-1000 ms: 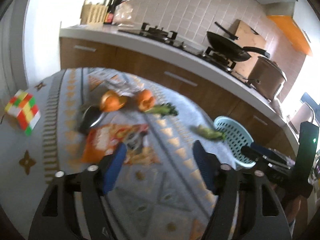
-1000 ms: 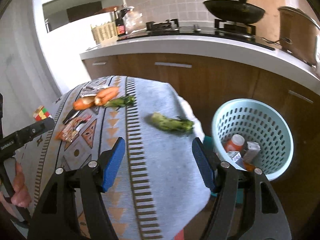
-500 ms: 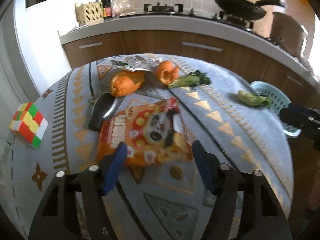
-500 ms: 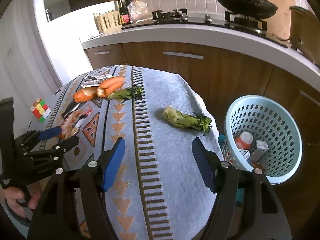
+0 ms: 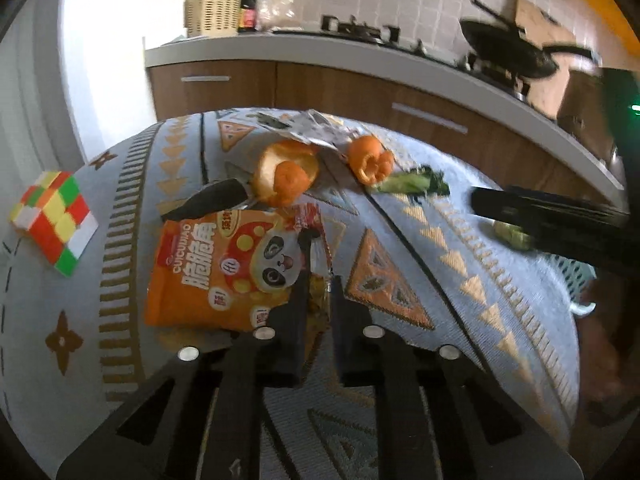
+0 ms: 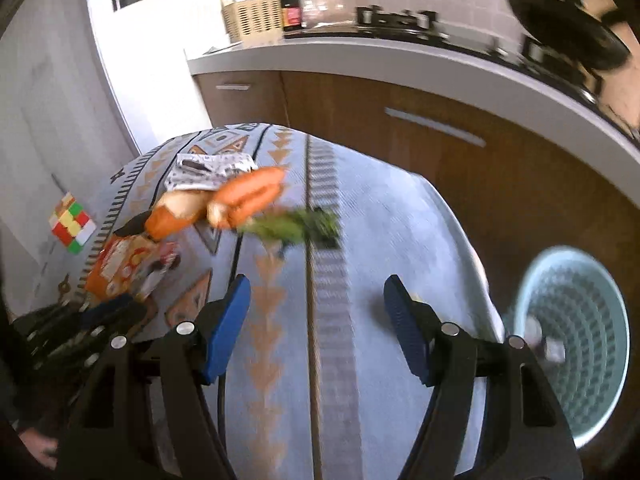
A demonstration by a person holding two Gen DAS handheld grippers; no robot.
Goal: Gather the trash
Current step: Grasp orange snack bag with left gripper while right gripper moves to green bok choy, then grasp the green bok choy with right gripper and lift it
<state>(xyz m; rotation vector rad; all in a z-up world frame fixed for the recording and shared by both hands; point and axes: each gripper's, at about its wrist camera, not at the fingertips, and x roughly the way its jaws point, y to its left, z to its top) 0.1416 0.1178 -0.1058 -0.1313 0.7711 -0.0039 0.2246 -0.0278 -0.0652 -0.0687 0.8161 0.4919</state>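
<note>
- Left gripper closed on the near right corner of the orange snack bag, lower centre of the left view, flat on the patterned cloth.
- Right gripper wide open, gripping nothing, low over the cloth.
- Basket at lower right of the right view, beside the table; small blurred items inside.
- Peels, greens and foil wrapper beyond the bag.
- Cube at far left.

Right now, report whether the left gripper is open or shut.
Shut. The left gripper has its fingers nearly together, pinching the near edge of the orange snack bag lying on the tablecloth.
</note>
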